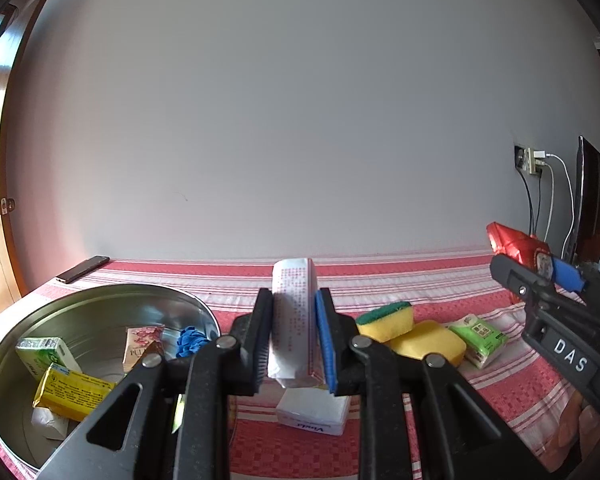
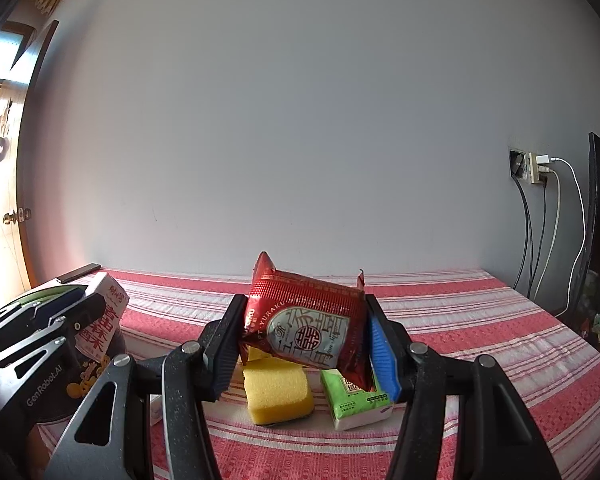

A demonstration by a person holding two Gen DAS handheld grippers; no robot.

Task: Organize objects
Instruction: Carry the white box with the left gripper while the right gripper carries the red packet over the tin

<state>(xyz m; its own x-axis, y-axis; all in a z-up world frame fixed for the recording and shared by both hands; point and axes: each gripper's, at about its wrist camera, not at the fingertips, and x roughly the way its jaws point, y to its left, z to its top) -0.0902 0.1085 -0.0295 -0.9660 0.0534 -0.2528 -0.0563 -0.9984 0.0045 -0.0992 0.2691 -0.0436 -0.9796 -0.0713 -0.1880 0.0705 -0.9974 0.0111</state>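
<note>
Red, yellow and green against a striped red-and-white cloth (image 2: 440, 320).

The bench cloth carries broad red woven bands broken by thin white stripes, under a plain pale grey wall (image 1: 300, 120). A glossy red packet (image 2: 308, 320) bears a silver oval label with red characters; a white box (image 1: 294, 320) is printed with fine red text. Two sponges (image 1: 426, 340) are bright yellow, one topped with dark green. A tissue pack (image 2: 354, 400) is lime green over white. The round tin (image 1: 100, 304) is dull silver, holding a yellow box (image 1: 74, 394), a green-and-white carton (image 1: 46, 354) and something blue (image 1: 190, 340). Each black gripper shows one blue pad (image 1: 326, 344).
</note>
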